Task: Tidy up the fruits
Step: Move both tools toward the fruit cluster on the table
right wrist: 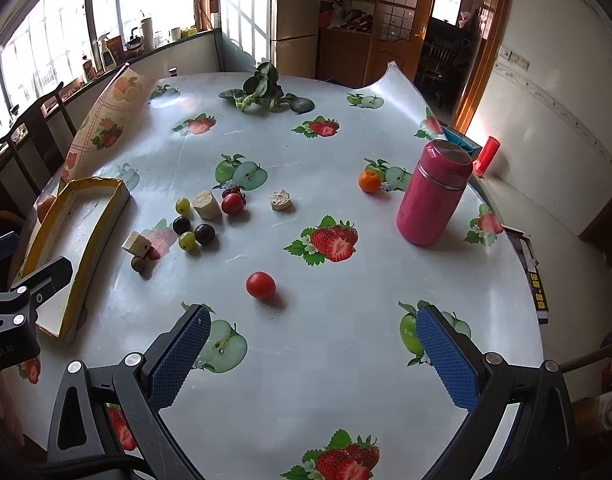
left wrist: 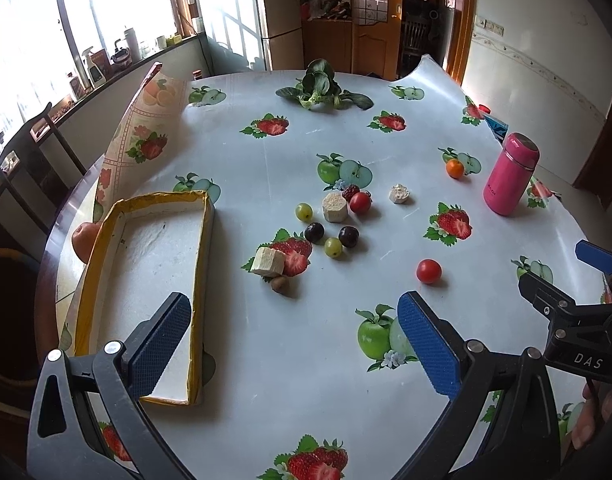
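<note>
Both grippers, left [left wrist: 294, 344] and right [right wrist: 311, 354], have fingers spread wide, empty. At frame left, the tray [left wrist: 106, 216] half hides an apple [left wrist: 84, 240].

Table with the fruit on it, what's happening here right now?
A person holds two grippers over the table, and neither has picked anything up. The left gripper and right gripper are both open and empty. The tray is empty; grapes, a tomato and a small orange lie loose on the cloth. Sorting has not visibly begun.
</note>
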Demonstrator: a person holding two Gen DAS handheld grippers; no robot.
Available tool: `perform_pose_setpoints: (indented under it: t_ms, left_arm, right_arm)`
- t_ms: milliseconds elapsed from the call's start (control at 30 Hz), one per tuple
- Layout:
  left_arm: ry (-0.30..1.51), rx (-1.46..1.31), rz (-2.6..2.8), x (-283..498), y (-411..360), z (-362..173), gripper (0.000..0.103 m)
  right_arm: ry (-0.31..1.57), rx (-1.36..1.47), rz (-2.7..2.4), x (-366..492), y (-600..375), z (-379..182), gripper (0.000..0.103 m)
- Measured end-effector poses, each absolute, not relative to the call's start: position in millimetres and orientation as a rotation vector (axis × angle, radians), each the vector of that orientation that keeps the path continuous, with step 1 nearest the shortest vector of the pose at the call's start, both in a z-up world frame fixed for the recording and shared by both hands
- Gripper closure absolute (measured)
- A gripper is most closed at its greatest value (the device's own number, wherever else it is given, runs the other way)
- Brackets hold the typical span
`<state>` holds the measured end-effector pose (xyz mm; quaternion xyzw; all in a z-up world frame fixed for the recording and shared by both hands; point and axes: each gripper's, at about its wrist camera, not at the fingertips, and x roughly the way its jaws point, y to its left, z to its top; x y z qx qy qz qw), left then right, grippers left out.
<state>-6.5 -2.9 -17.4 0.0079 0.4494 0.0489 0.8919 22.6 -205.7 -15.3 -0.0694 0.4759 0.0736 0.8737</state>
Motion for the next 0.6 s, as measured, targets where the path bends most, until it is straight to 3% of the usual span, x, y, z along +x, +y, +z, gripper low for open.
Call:
perform_pose_setpoints:
  t_ms: [600]
  left_arm:
    - [1.038,-0.185,-0.016,2.1,23.0,-58.1,0.0]
  right_arm:
    - [1.046,-0.128,0.187,30.1,-203.5,-42.1,0.0]
